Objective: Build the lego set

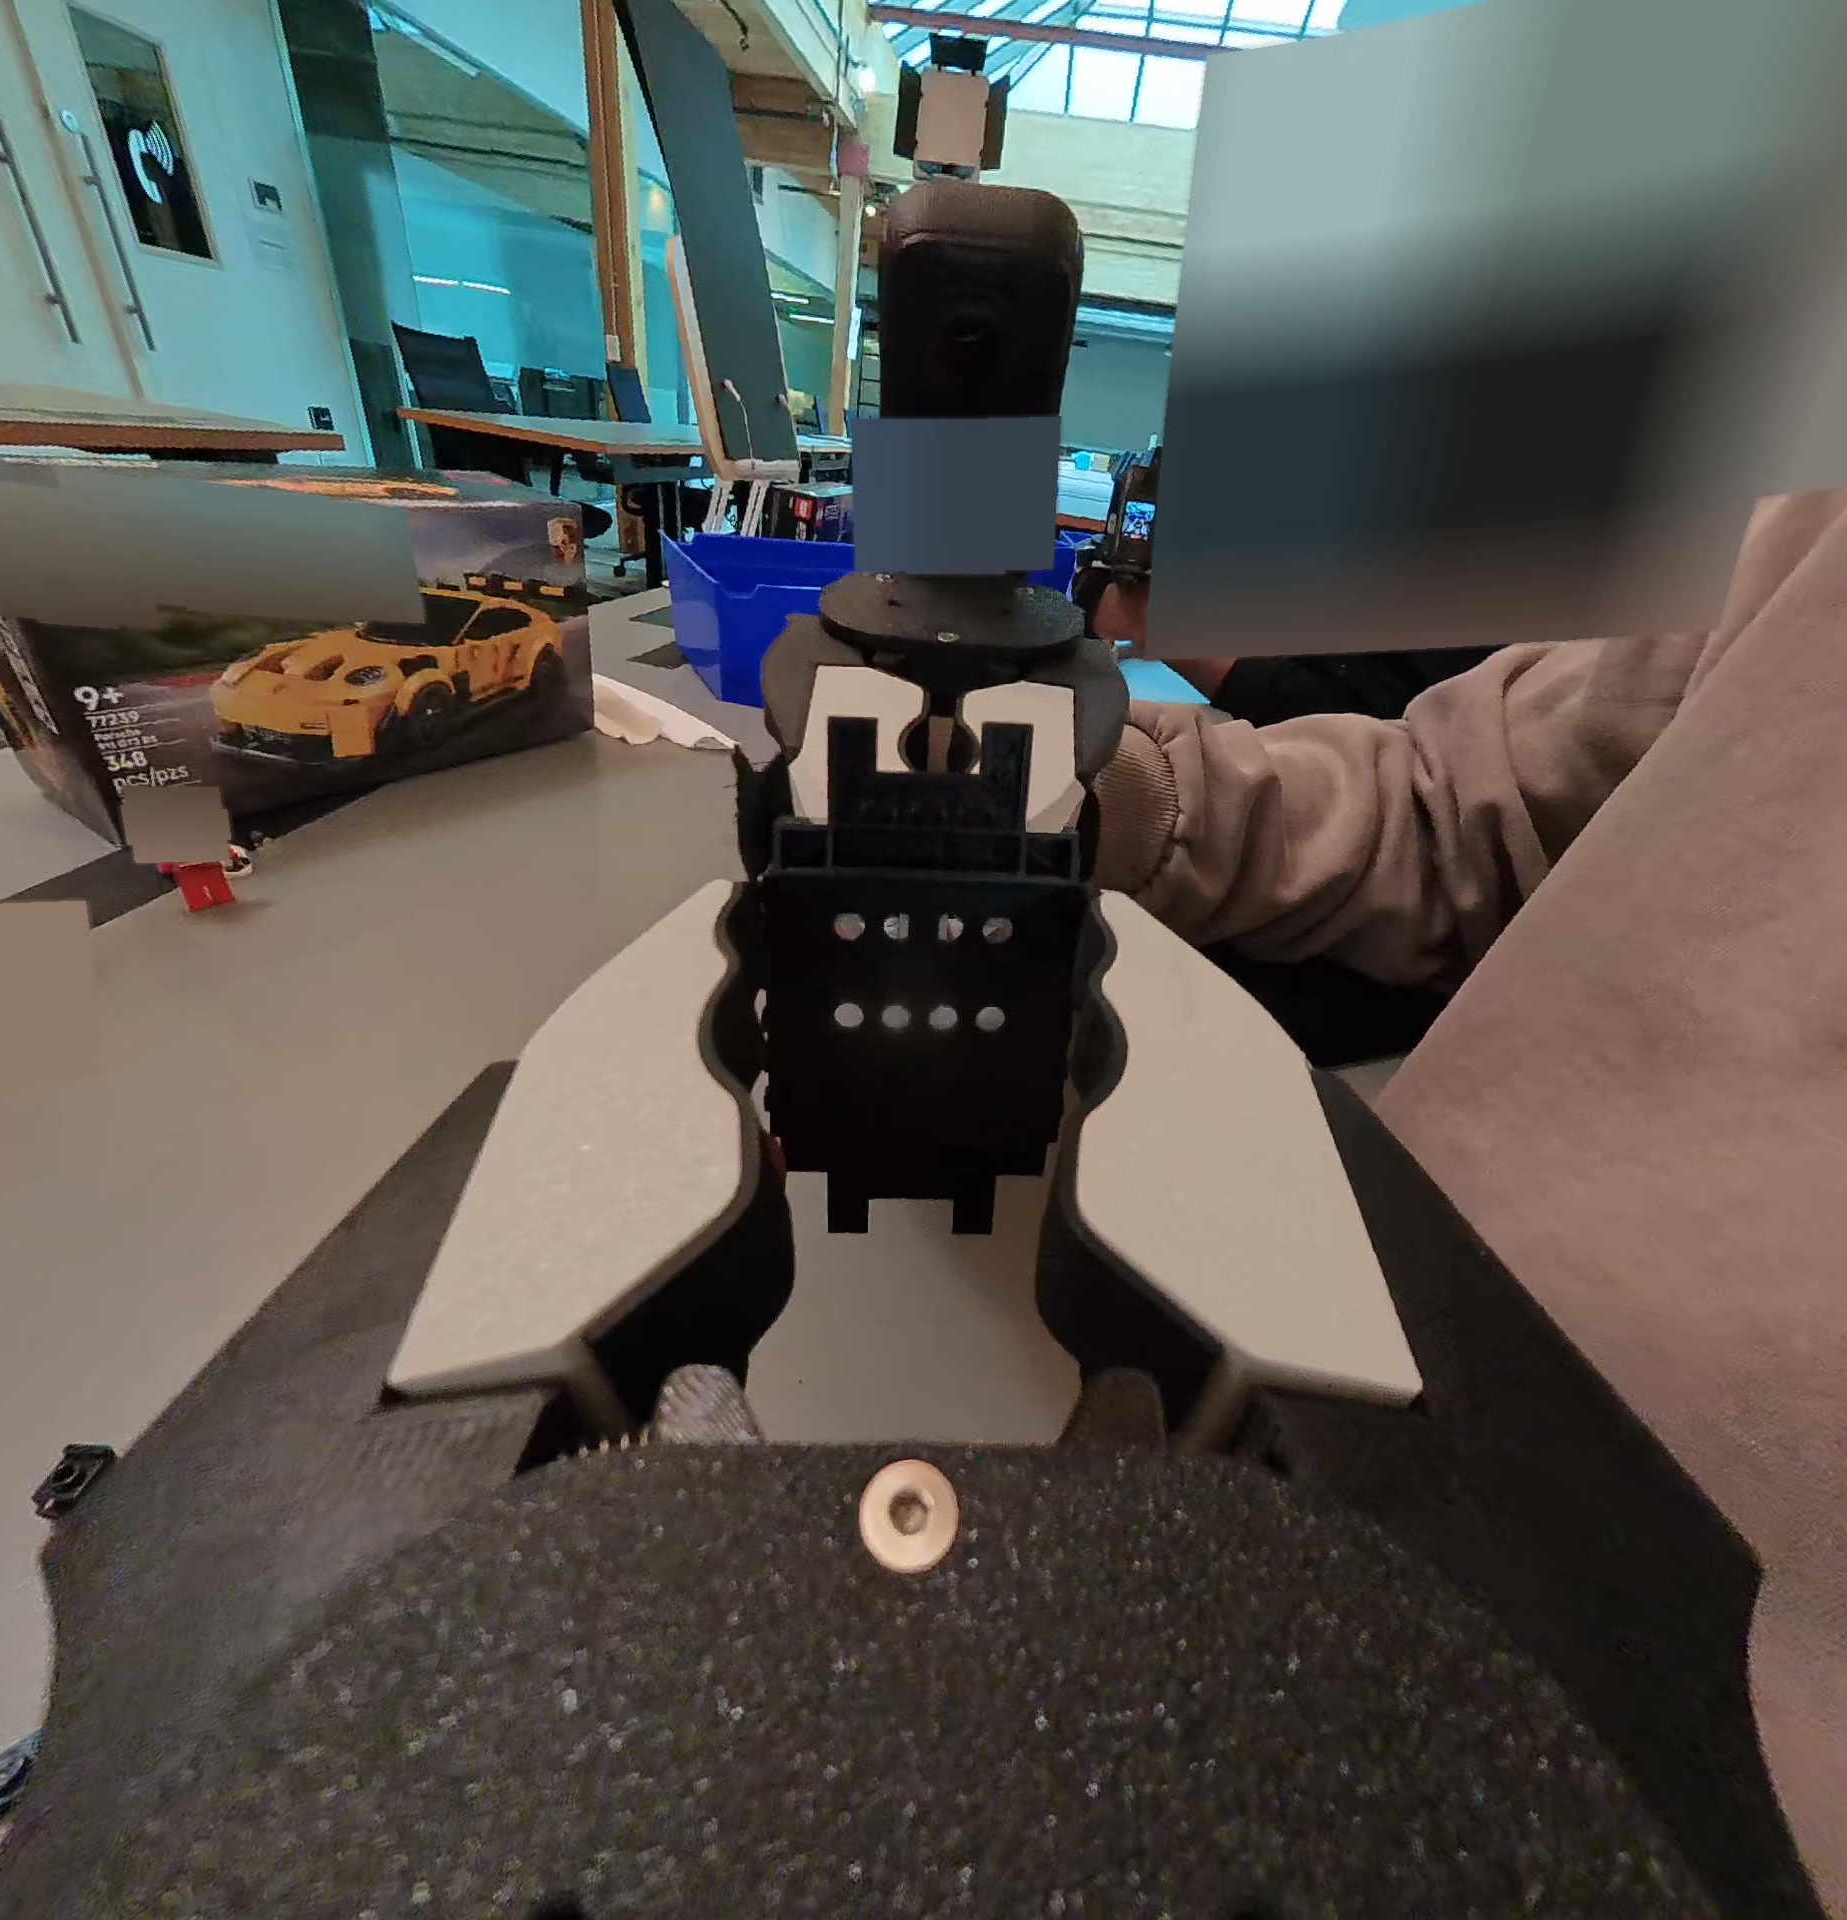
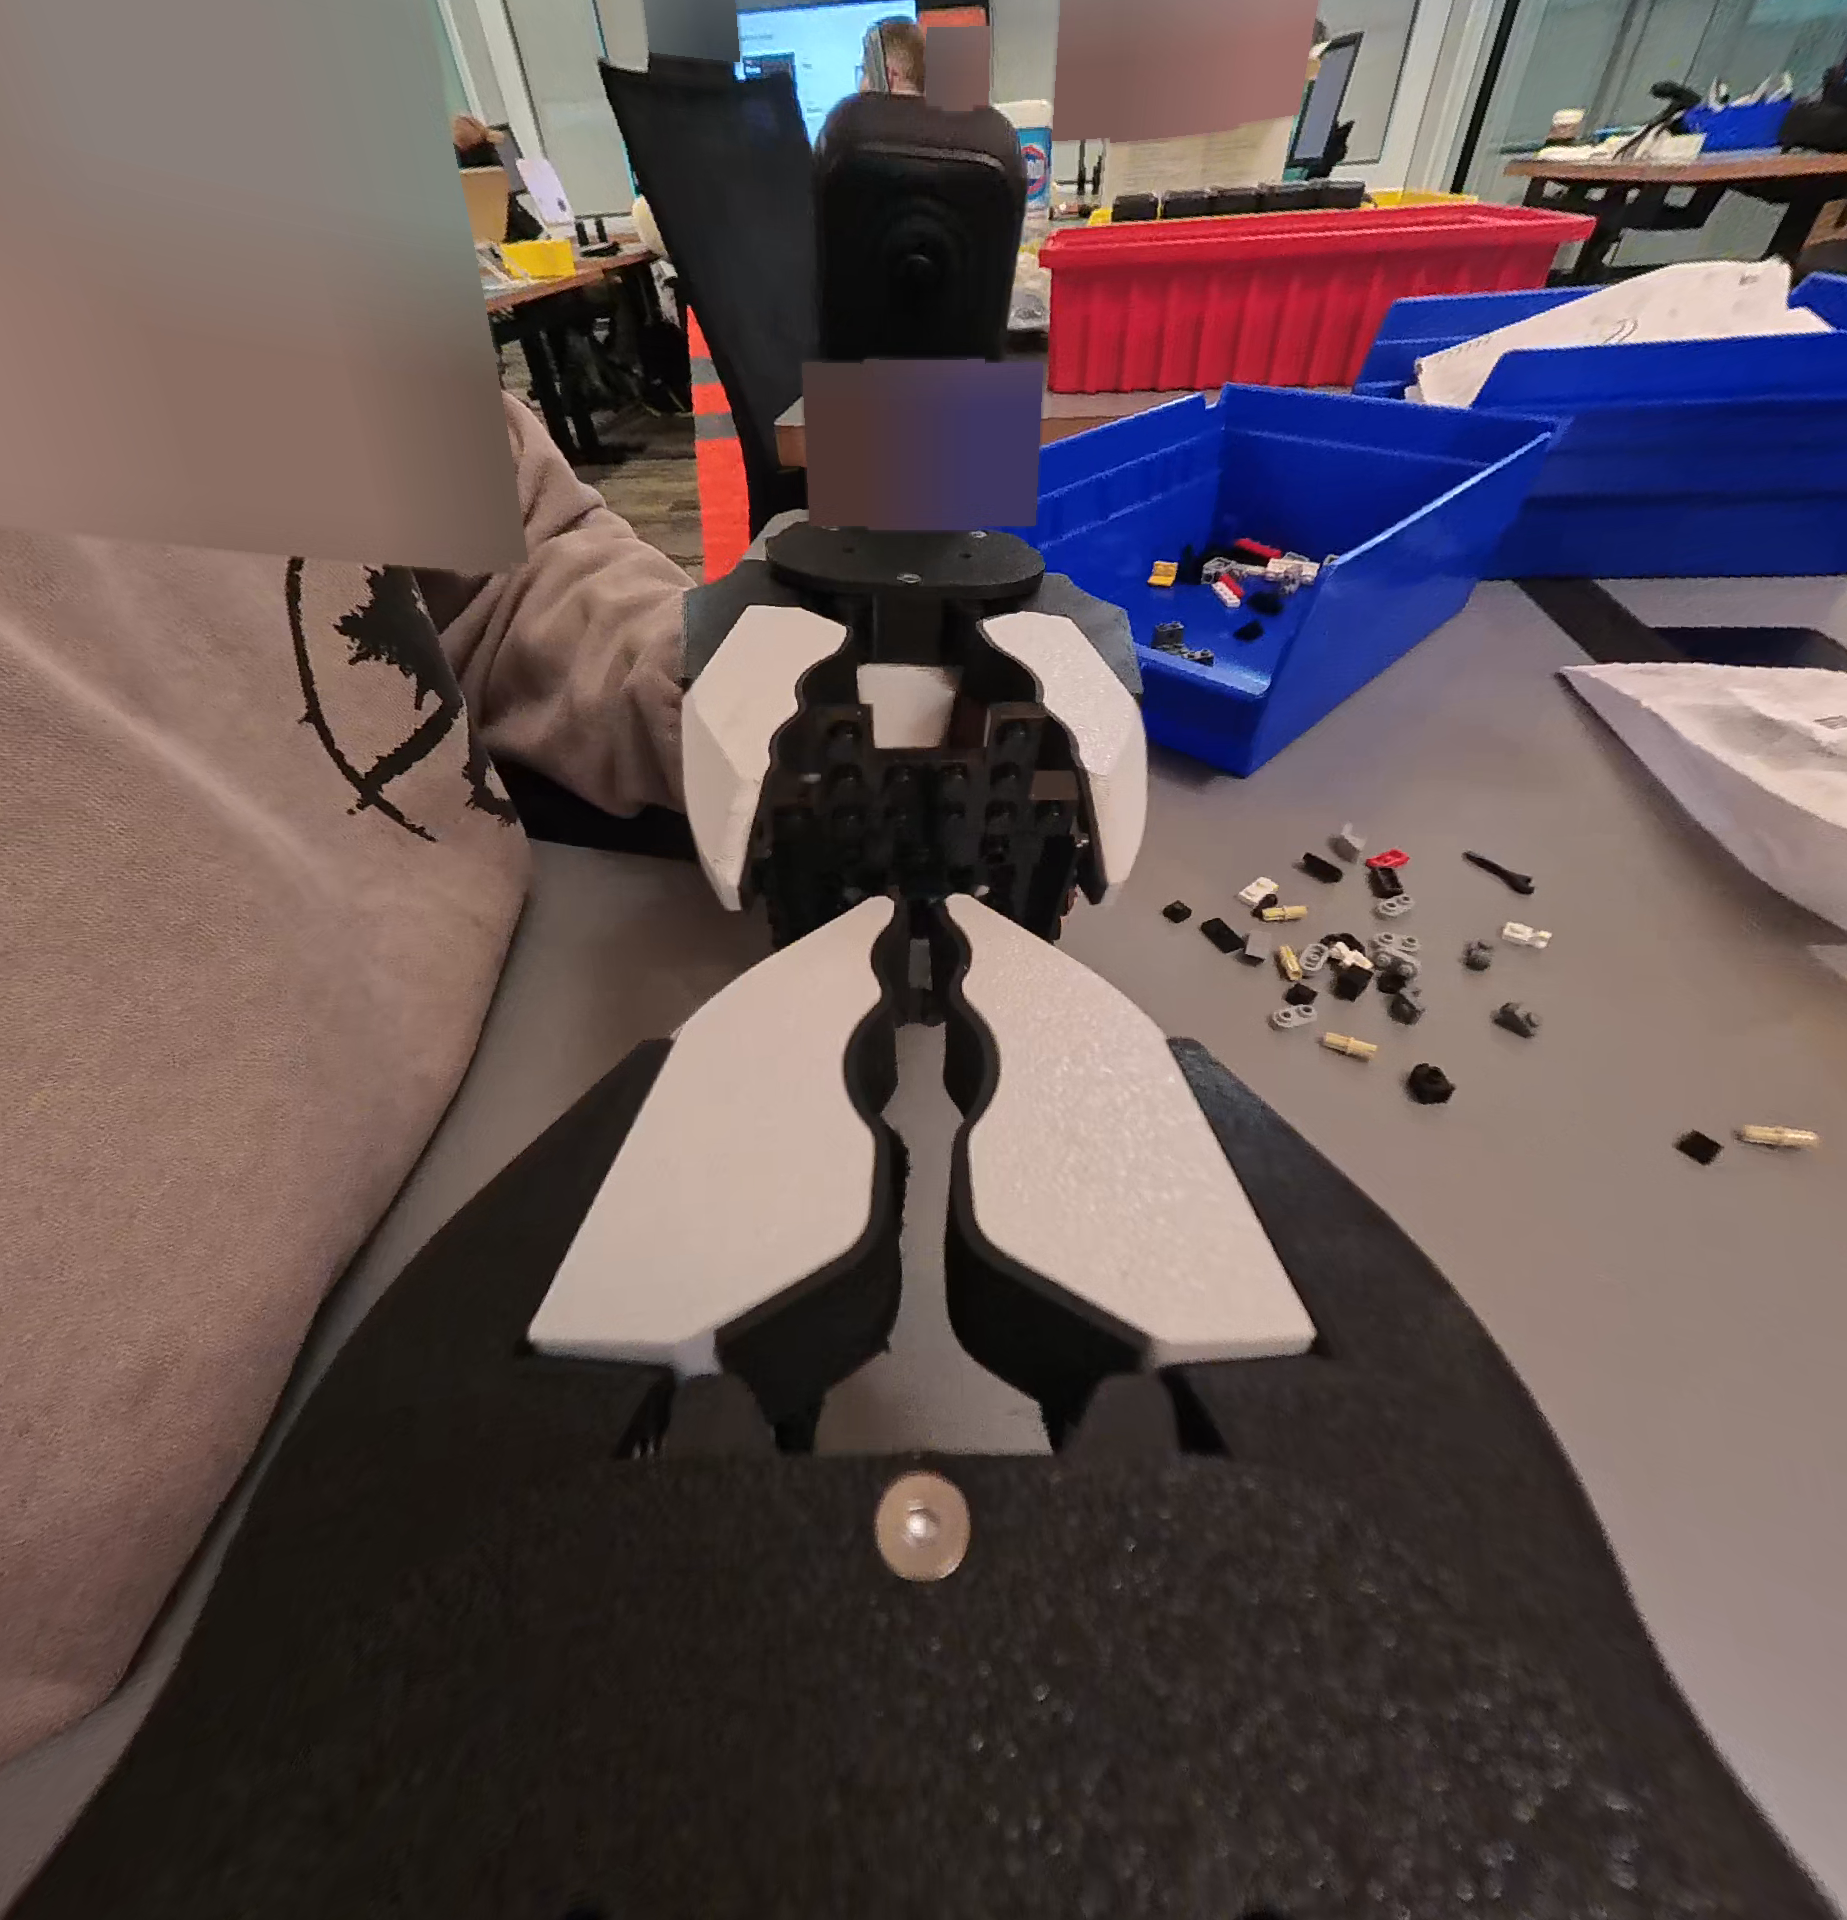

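White lettering and digits printed low on the left front of the dark cardboard box with a yellow car picture (image 1: 306,665) on the grey worktop (image 1: 379,1039), fine unreadable print on the crumpled white paper bag (image 2: 1750,769).

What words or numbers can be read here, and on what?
I don't quote writing, but these things bear it:
Set box with a yellow car picture: large print, legible.
White printed paper on the table: too small to read.
Dark door panel: a white logo only.
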The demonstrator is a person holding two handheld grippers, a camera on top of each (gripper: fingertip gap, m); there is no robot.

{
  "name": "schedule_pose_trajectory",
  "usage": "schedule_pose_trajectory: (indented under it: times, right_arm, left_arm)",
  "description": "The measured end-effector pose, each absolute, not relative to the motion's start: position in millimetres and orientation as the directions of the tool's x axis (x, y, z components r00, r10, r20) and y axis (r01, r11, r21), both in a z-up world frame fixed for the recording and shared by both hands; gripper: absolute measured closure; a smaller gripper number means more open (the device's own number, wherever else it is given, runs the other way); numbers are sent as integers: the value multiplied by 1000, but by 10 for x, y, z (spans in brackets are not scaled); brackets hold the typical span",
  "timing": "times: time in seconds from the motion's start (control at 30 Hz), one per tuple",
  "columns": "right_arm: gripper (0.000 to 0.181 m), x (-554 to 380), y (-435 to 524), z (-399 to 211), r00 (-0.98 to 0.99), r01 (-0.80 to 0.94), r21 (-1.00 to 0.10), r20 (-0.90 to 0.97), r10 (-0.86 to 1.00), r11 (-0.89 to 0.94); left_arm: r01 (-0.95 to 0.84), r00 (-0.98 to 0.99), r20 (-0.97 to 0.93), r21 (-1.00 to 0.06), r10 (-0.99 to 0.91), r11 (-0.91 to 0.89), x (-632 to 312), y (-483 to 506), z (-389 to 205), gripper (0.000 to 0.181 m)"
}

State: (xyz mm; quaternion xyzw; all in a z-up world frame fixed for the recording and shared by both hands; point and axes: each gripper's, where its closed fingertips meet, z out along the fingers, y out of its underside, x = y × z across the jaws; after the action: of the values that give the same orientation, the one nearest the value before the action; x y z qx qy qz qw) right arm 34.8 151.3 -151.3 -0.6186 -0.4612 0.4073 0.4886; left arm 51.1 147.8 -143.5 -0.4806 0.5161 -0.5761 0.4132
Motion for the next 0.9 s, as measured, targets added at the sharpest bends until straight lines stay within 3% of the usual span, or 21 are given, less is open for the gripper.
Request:
schedule_pose_trajectory:
  times: [0.23, 0.37, 0.9]
  right_arm:
    - [172, 373, 1508, -1524, 244, 177, -979, -61, 968, -107]
    - [181, 376, 1499, -1529, 242, 178, -979, -59, 969, -104]
    - [181, 369, 1502, -1572, 240, 191, -976, -58, 969, -106]
  left_arm:
    - [-15, -197, 136, -991, -971, -136, 504, 1475, -1433, 123]
    - [-16, -193, 141, -990, -971, -141, 498, 1484, -1439, 123]
    - [-21, -194, 157, -988, -968, -156, 507, 1480, -1471, 123]
